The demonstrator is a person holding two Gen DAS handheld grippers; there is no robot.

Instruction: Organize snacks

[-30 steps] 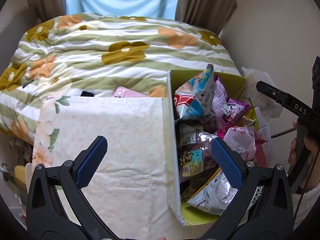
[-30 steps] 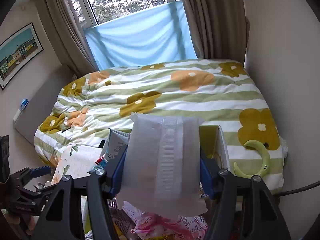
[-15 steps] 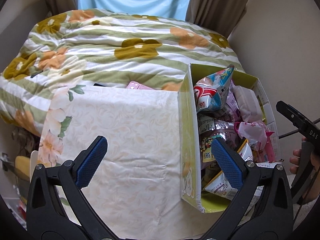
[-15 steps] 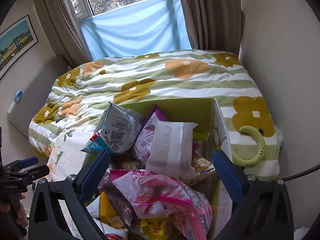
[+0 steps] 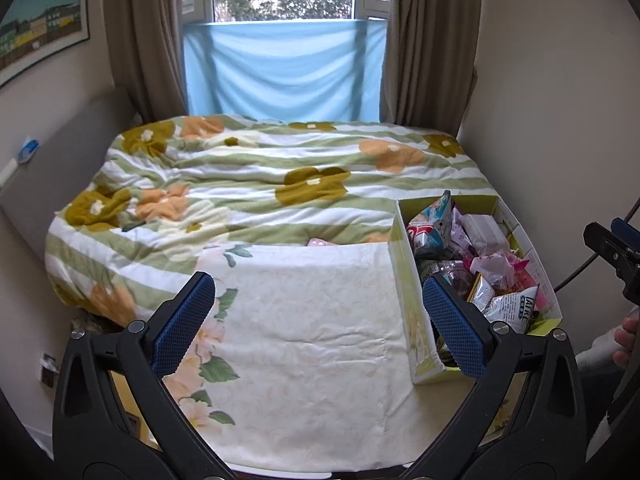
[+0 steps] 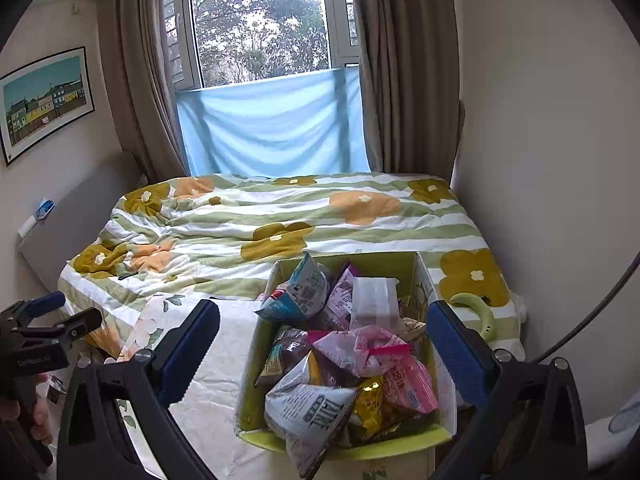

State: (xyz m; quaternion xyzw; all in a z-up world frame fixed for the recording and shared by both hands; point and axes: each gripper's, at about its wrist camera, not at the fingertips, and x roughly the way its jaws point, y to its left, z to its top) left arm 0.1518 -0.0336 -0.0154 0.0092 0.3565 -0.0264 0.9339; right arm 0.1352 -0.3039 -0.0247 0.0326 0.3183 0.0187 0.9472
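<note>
A yellow-green box [image 6: 264, 344] [image 5: 404, 272] full of snack packets stands on a cream floral cloth [image 5: 312, 340] at the foot of the bed. A white packet [image 6: 374, 298] lies on top of the pile near the box's far end, beside a blue and white bag [image 6: 304, 292]. My right gripper [image 6: 320, 352] hangs open above and in front of the box with nothing between its blue pads. Over the cloth to the left of the box, my left gripper [image 5: 320, 324] is open and empty.
A striped flower-print duvet [image 5: 280, 176] covers the bed behind the box. A green curved toy [image 6: 478, 308] lies on the bed to the right of the box. A wall [image 6: 540, 160] stands close on the right. A pink object [image 5: 322, 242] peeks from behind the cloth.
My right gripper opened and let go of the white packet, which now lies in the box. Both grippers pulled back and rose, so the box and bed look smaller and further off.
</note>
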